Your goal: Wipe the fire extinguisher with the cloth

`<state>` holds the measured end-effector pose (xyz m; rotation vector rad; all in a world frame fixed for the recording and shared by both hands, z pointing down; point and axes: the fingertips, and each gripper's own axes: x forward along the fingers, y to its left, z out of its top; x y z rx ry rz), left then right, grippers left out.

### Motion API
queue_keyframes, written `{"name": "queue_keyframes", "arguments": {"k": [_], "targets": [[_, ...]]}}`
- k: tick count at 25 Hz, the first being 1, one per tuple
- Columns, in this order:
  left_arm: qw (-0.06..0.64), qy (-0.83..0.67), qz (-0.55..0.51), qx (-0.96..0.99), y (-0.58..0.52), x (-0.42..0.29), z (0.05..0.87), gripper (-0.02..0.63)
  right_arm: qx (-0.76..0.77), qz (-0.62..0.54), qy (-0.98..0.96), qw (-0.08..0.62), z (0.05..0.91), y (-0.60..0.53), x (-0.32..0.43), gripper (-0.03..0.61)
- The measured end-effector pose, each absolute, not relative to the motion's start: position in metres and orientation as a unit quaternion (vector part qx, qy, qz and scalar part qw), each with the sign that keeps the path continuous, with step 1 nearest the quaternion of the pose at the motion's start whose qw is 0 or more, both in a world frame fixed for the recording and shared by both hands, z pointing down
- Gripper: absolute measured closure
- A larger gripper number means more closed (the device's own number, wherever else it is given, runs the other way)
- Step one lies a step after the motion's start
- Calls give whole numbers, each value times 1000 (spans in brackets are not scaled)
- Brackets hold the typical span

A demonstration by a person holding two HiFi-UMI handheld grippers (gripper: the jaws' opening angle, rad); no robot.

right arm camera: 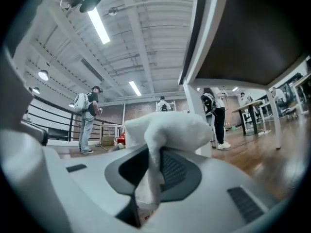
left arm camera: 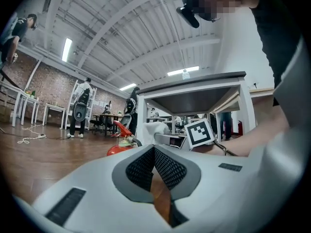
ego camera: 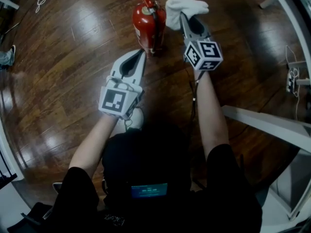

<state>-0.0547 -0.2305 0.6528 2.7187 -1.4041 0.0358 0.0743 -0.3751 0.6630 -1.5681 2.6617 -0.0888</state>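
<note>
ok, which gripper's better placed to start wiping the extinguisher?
Right. The right gripper is shut on the cloth, held right beside the fire extinguisher. The left gripper is also close, but shut and empty.

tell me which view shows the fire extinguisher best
Head view: the red fire extinguisher shows nearly whole from above, with nothing in front of it. The left gripper view catches only its top beyond the jaws; the right gripper view, a red sliver behind the white cloth.
</note>
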Motion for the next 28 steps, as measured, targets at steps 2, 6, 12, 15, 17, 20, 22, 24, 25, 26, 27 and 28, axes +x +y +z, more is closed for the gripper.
{"name": "queue_keyframes", "arguments": {"k": [2,6,12,15,17,20,22,24,25,26,27,28], "targets": [[48,-455,12,889,-230,-46,658,615,-498,-37,866,13,678,-379,59,502],[65,-448,9,892,-226,-40,663,615,-489,-71,869,-19,726,-388,44,503],[69,-438,11,896,-222,-34,668,615,-472,-187,853,-123,851,-382,44,503],[74,-435,14,897,-220,-33,671,614,-455,-213,847,-173,892,-366,39,503],[74,-433,16,898,-219,-32,673,614,-453,-212,847,-177,895,-358,40,503],[75,-435,12,897,-218,-32,670,614,-483,-208,842,-124,865,-361,62,503],[75,-440,9,895,-219,-36,668,615,-507,-197,838,-57,821,-370,83,503],[77,-447,7,891,-218,-41,667,614,-518,-173,837,11,766,-374,100,503],[78,-450,6,890,-217,-44,667,614,-518,-159,839,43,738,-372,105,503],[80,-452,5,888,-217,-46,667,615,-512,-144,843,72,711,-368,106,503],[80,-455,4,887,-216,-48,667,615,-503,-129,850,95,686,-362,103,503],[81,-457,4,886,-216,-49,667,614,-490,-111,858,110,665,-356,95,503]]}}
